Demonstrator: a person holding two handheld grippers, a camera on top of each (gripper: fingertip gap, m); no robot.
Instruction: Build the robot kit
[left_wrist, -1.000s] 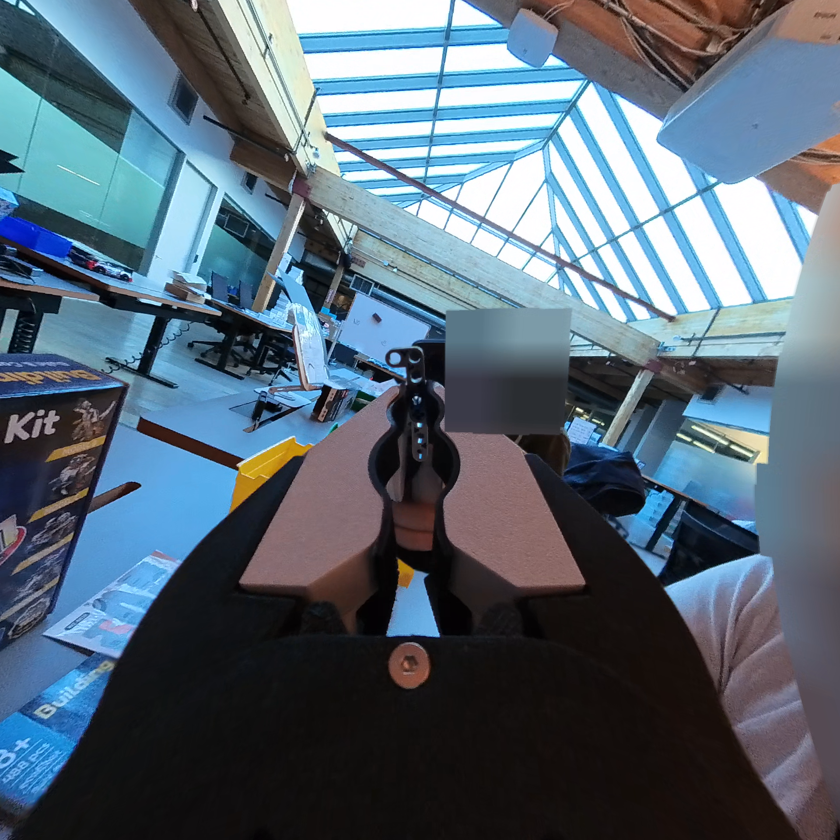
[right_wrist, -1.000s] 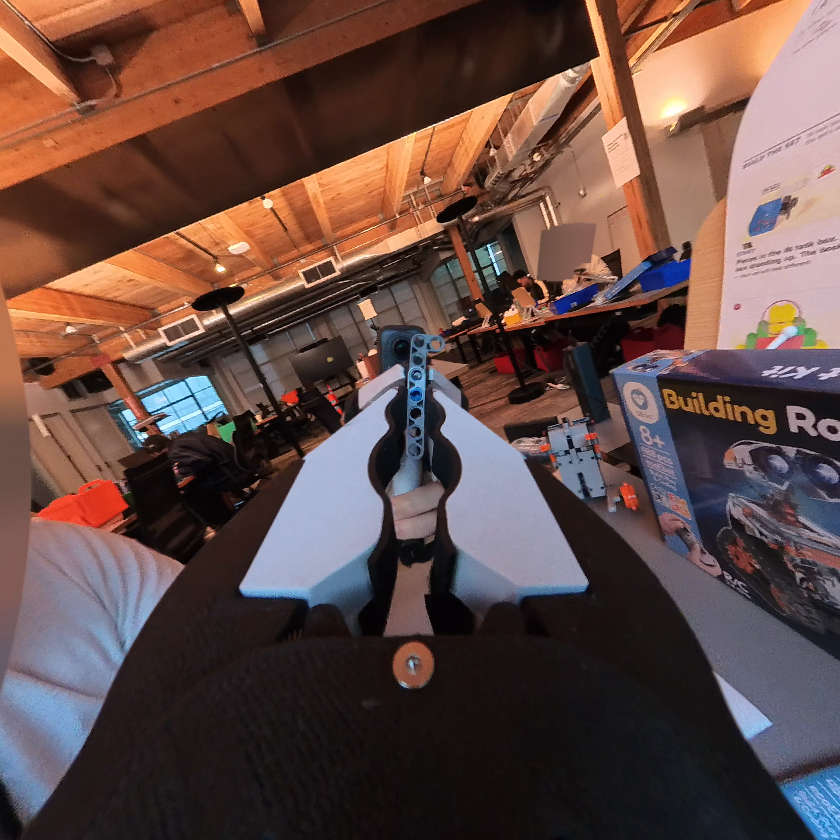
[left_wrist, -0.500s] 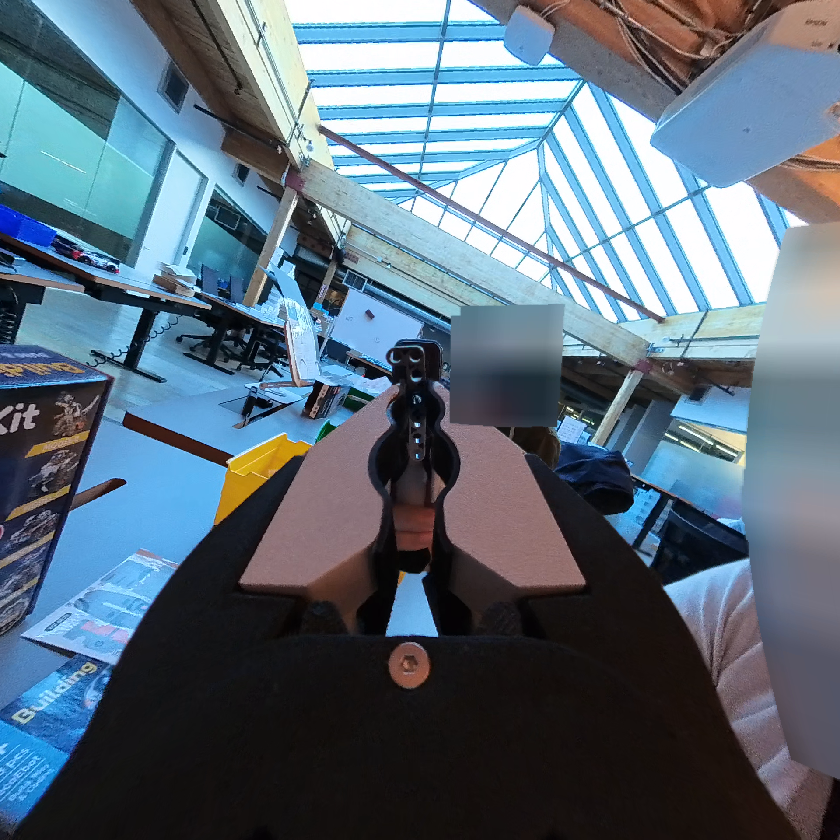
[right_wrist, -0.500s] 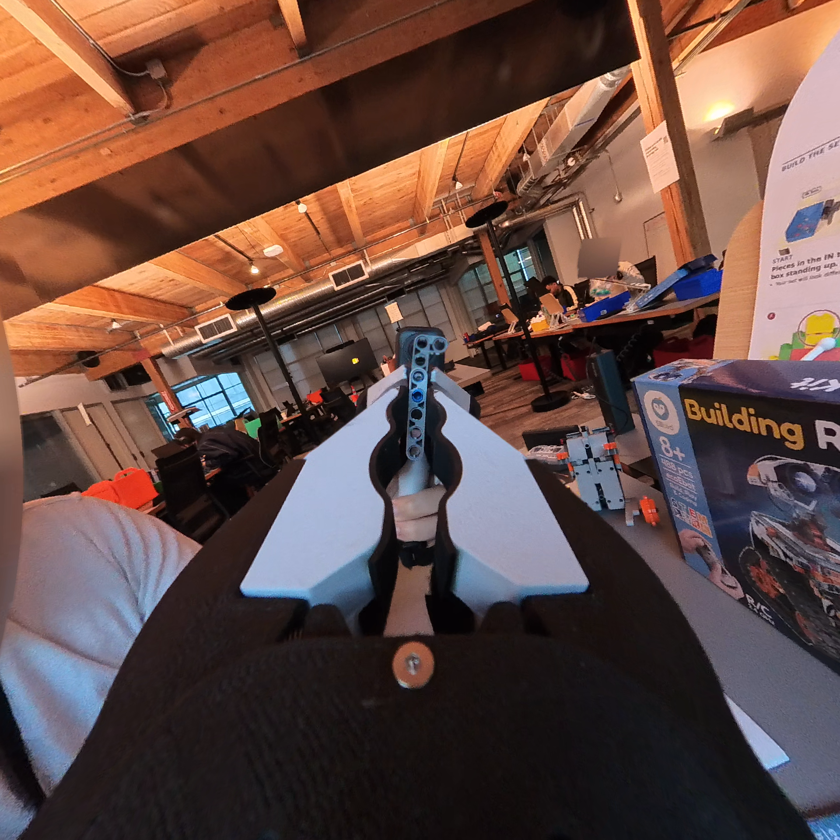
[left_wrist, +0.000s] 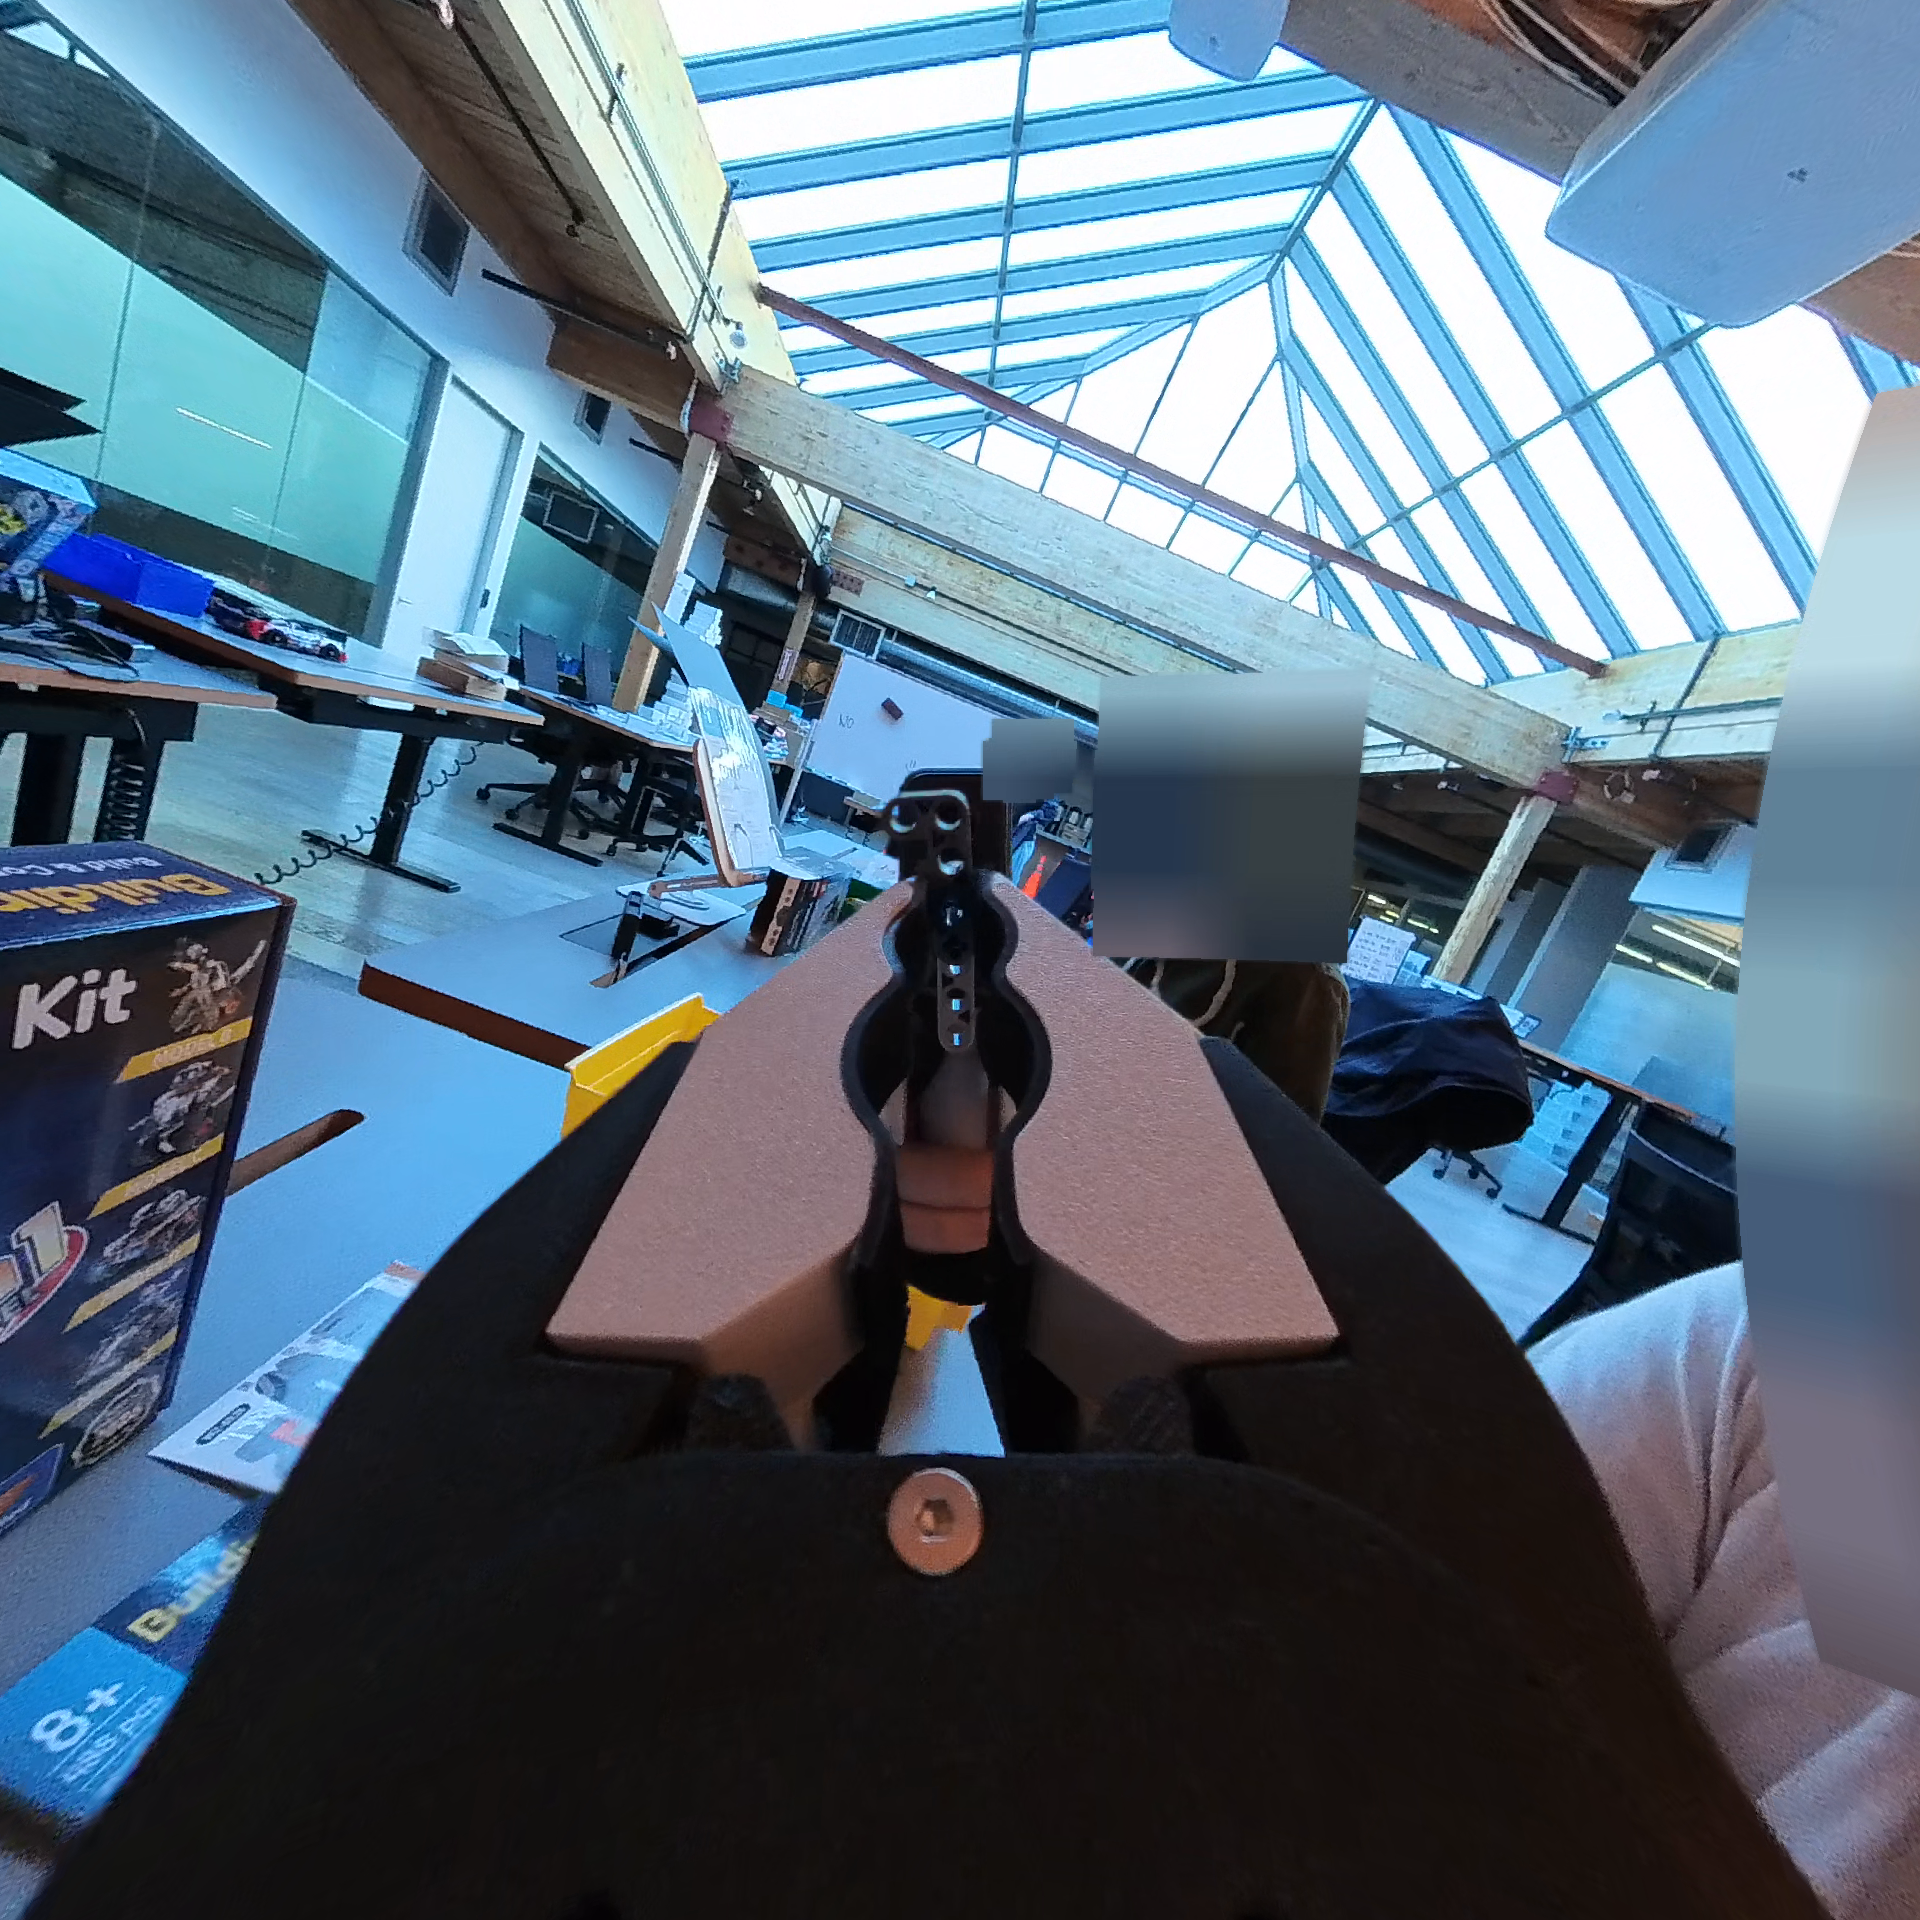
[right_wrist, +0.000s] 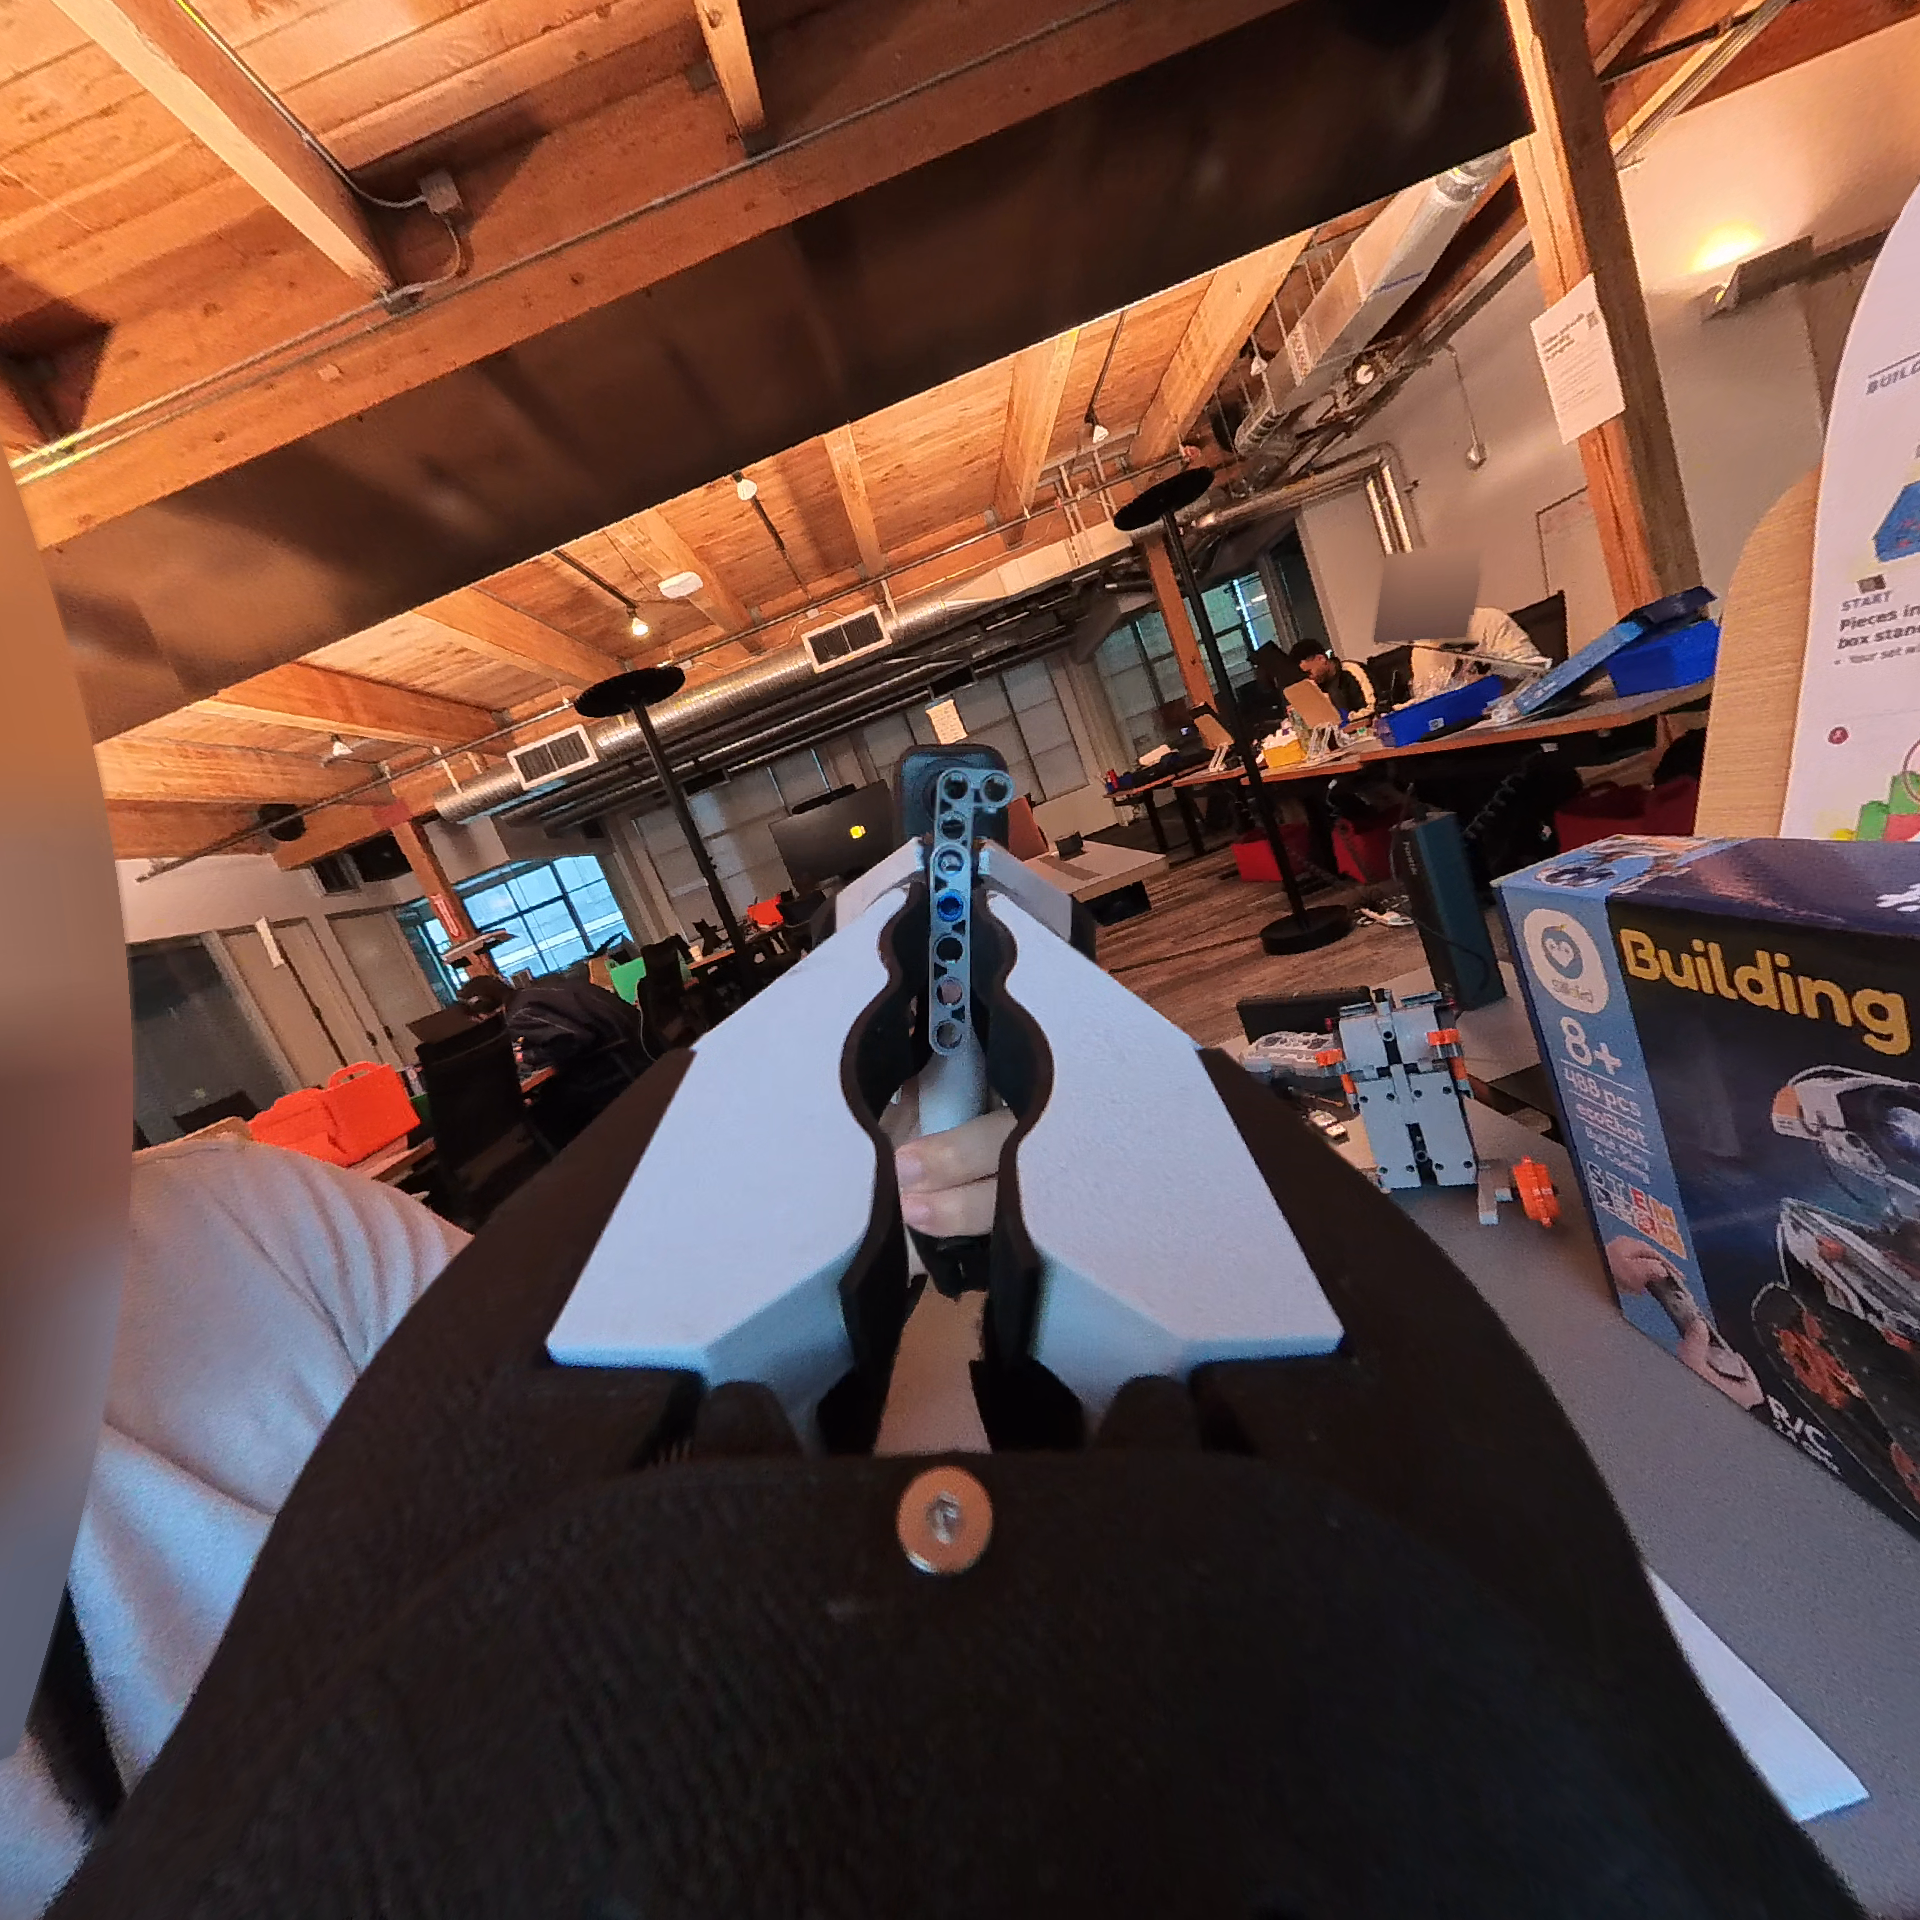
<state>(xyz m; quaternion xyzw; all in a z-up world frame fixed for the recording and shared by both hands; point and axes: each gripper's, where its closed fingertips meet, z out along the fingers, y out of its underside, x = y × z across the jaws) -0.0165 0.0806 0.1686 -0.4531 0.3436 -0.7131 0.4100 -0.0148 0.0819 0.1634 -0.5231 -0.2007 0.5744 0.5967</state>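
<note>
- Between its closed fingers, the left hand-held gripper (left_wrist: 940, 914) clamps a dark perforated beam (left_wrist: 948, 966) pointing to 12 o'clock.
- Right hand-held gripper (right_wrist: 951, 914): closed on a grey perforated beam (right_wrist: 954, 935), likewise upright.
- At 3 o'clock of it, on the worktop (right_wrist: 1683, 1475): grey block model (right_wrist: 1408, 1101), printed kit box (right_wrist: 1756, 1122).
- At 9 o'clock of the left gripper: yellow bin (left_wrist: 634, 1055).

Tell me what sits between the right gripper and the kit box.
In the right wrist view, a small grey brick model with orange parts stands between right gripper and kit box.
</note>
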